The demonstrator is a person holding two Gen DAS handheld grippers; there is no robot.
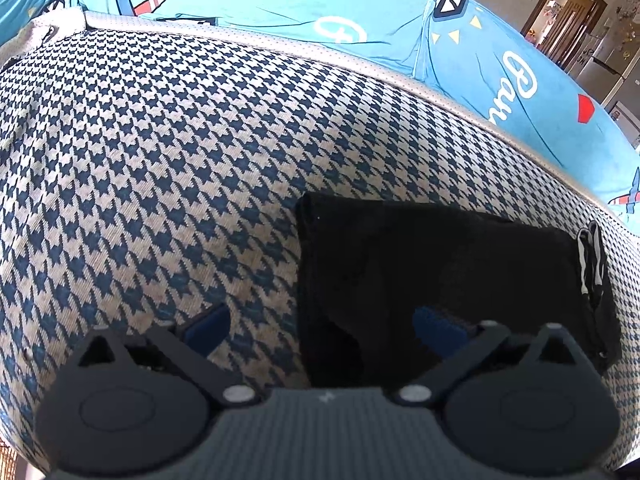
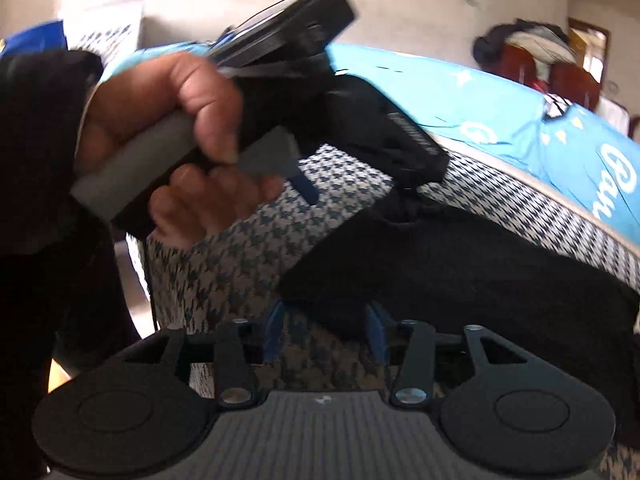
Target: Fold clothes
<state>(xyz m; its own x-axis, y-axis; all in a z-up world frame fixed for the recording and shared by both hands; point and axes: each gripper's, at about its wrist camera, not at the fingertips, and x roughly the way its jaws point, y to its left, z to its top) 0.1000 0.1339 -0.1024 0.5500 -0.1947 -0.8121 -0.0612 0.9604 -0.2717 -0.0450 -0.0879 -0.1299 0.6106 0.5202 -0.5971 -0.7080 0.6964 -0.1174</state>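
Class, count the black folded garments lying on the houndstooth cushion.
1: the black garment lies on the cushion, toward its right side. Others may be hidden out of frame.

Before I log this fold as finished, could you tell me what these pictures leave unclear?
- Left wrist view: the black garment has its near edge hidden behind the left gripper, whose right finger overlaps it; contact unclear.
- Right wrist view: motion blur; the garment runs off the right edge, its near corner between the right gripper fingers.
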